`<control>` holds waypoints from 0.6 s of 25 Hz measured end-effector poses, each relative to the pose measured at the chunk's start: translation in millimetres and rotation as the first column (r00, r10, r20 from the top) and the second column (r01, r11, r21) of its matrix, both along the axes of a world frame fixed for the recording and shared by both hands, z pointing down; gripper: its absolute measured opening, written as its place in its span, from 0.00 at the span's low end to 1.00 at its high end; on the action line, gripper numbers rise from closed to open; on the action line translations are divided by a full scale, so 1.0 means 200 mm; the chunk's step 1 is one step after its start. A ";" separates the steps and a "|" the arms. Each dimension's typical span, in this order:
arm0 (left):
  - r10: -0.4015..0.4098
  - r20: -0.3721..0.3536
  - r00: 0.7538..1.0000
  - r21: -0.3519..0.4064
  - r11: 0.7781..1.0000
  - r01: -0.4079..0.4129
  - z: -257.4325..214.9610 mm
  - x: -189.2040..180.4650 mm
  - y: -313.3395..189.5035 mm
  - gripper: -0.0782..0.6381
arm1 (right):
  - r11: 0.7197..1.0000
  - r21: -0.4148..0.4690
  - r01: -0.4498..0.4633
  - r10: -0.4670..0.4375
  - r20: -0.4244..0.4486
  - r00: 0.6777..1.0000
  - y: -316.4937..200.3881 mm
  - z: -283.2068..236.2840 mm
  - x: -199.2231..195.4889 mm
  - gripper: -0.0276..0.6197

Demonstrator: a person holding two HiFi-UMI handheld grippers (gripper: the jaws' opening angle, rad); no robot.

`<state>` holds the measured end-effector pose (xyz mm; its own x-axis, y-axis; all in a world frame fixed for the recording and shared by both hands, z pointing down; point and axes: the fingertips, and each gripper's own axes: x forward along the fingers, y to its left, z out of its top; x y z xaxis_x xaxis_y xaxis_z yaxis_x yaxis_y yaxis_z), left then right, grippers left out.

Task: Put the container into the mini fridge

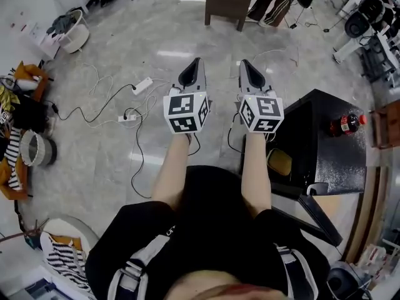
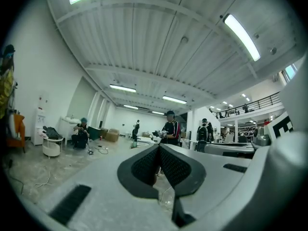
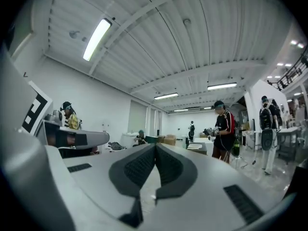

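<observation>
A big open workshop hall. Left of the black box-shaped mini fridge (image 1: 331, 142), a white power strip (image 1: 142, 85) lies on the glossy grey stone floor (image 1: 162, 36). Farther off, people (image 2: 170, 128) stand under a ribbed white ceiling (image 2: 159, 42) with long strip lights (image 2: 242, 36).

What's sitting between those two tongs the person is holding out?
Nothing. The head view shows only bare grey floor between the left tongs and the right tongs, both shut.
</observation>
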<state>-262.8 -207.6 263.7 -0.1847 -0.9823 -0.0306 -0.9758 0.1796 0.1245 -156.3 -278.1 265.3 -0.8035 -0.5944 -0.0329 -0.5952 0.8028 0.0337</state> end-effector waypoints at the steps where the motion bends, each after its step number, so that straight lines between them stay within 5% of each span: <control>1: 0.002 -0.002 1.000 0.000 1.000 -0.002 0.00 0.00 0.00 0.12 | 1.000 0.002 0.000 0.000 0.001 1.000 0.00 -0.01 0.00 0.06; 15: 0.081 0.003 0.997 -0.009 0.997 -0.081 0.02 0.13 -0.14 0.12 | 0.998 0.021 -0.061 0.061 0.011 0.998 -0.09 -0.07 0.13 0.06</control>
